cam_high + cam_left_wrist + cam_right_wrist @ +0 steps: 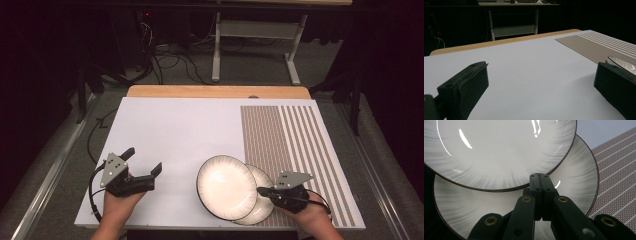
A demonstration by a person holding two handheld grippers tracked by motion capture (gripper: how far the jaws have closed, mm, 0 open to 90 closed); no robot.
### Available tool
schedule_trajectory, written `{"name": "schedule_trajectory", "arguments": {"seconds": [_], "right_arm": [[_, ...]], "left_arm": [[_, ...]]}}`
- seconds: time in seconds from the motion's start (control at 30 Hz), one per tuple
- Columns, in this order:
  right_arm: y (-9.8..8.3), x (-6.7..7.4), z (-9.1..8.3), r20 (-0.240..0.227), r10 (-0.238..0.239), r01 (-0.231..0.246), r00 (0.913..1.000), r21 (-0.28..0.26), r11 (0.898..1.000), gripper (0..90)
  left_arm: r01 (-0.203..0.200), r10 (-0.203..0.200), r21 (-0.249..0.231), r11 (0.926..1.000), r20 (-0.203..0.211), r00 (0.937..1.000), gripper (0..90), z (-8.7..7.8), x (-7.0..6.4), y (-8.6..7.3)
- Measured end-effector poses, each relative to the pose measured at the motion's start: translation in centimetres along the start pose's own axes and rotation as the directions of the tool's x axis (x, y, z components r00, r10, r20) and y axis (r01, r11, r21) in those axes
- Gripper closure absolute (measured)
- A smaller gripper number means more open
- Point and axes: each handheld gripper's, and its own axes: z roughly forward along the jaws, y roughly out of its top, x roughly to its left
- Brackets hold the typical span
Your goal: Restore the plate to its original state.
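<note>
- Two white plates with grey-streaked rims and a thin dark edge lie overlapped near the front edge of the counter, right of its middle.
- The upper plate (226, 186) sits to the left and covers part of the lower plate (262, 200), whose right portion lies on the striped mat (295, 145).
- In the right gripper view the upper plate (499, 150) takes up the top of the frame and the lower plate (576, 185) curves out from under it.
- The right gripper (262, 191), held in the person's right hand (310, 220), points left at the plates; its tips are over the lower plate, right by the upper plate's rim.
- In its own view the right gripper (540, 178) has its jaws pressed together with no gap, and nothing is caught between them; whether the tips touch a plate I cannot tell.
- The left gripper (145, 161) rests in the person's left hand (117, 207) at the front left of the counter, well apart from the plates.
- Its jaws stand wide open and hold nothing; in the left gripper view (534, 82) bare white surface lies between them, and a plate edge (621, 61) shows beyond the right-hand jaw.
- The counter (175, 130) is a white sheet over a wooden top, with the brown-and-white striped mat on its right side.
- Behind the counter stand a white metal frame (252, 45) and loose cables (170, 62) on the grey floor.
</note>
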Motion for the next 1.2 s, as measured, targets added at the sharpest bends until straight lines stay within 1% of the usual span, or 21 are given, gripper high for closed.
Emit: {"name": "schedule_trajectory", "arguments": {"seconds": [0.27, 0.37, 0.63, 0.67, 1.0, 1.07, 1.2], "right_arm": [[0.0, -0.03, 0.02, 0.0, -0.002, 0.002, 1.0, -0.002, 1.0, 90.0], [0.03, -0.02, -0.04, 0.002, -0.003, 0.003, 1.0, 0.003, 1.0, 90.0], [0.01, -0.03, -0.21, 0.004, 0.005, -0.005, 1.0, 0.004, 1.0, 90.0], [-0.01, -0.07, -0.18, 0.002, 0.002, -0.002, 1.0, -0.003, 1.0, 90.0], [-0.04, -0.13, -0.24, 0.007, -0.002, 0.002, 1.0, -0.002, 1.0, 90.0], [-0.07, -0.18, -0.33, 0.01, 0.006, -0.006, 0.9999, -0.006, 1.0, 90.0], [-0.13, -0.33, -0.47, 0.011, 0.005, -0.005, 0.9999, -0.007, 1.0, 90.0]], "left_arm": [[-0.003, 0.003, 0.001, 1.0, -0.001, 1.0, 0.1, -0.05, -0.03, 0.02], [0.003, -0.003, 0.0, 1.0, -0.003, 1.0, 0.1, -0.11, -0.01, 0.04], [0.0, 0.0, 0.002, 1.0, -0.002, 1.0, 0.1, -0.14, -0.01, 0.04], [-0.004, 0.004, 0.003, 1.0, -0.001, 1.0, 0.1, -0.14, -0.02, 0.04], [-0.002, 0.002, 0.001, 1.0, -0.002, 1.0, 0.1, -0.2, -0.01, 0.08], [-0.002, 0.002, 0.003, 1.0, -0.002, 1.0, 0.1, -0.18, 0.0, 0.05], [-0.001, 0.001, 0.003, 1.0, -0.002, 1.0, 0.1, -0.17, 0.02, 0.05]]}}
